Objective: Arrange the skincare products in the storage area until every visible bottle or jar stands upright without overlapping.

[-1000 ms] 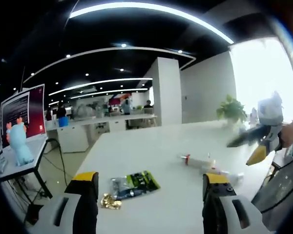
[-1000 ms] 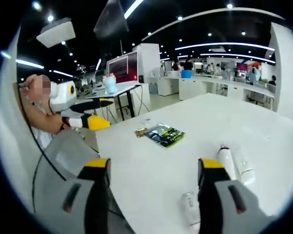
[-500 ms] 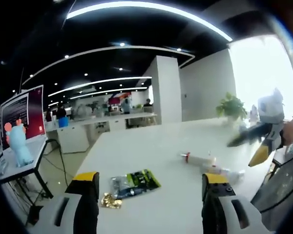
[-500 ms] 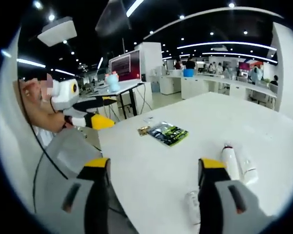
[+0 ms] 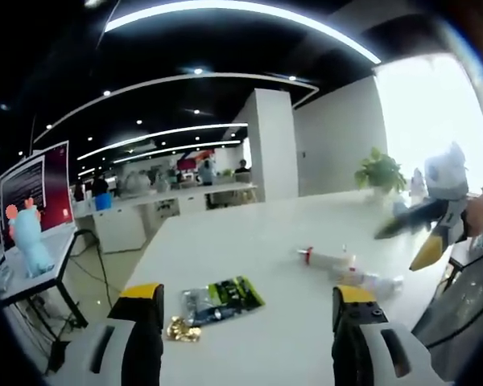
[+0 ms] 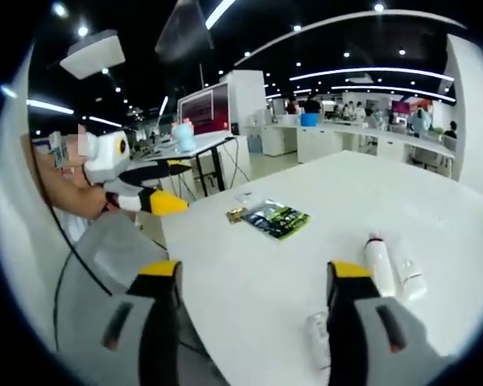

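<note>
Bottles lie flat on the large white table (image 5: 249,241), none upright. From the left gripper view, the left gripper (image 5: 240,301) holds its yellow-tipped black jaws spread wide above the near table edge, gripping nothing. At about 2 o'clock from it rests a slim white bottle with a red cap (image 5: 326,258), on its side, and just beyond, toward 3 o'clock, a second white tube-like bottle (image 5: 373,281), also lying down. At 11 o'clock sits a flat green-and-black foil packet (image 5: 223,297) with a small crumpled gold wrapper (image 5: 181,330) beside it. The right gripper (image 5: 423,233) enters at 3 o'clock, its jaws parted. From the right gripper view, the right gripper (image 6: 249,277) has its jaws spread and empty; the white red-capped bottle (image 6: 377,265) and its white neighbour (image 6: 410,279) lie side by side near 3 o'clock, and a small clear-looking bottle (image 6: 318,338) lies near 5 o'clock. The foil packet (image 6: 276,218) lies at 12 o'clock.
</note>
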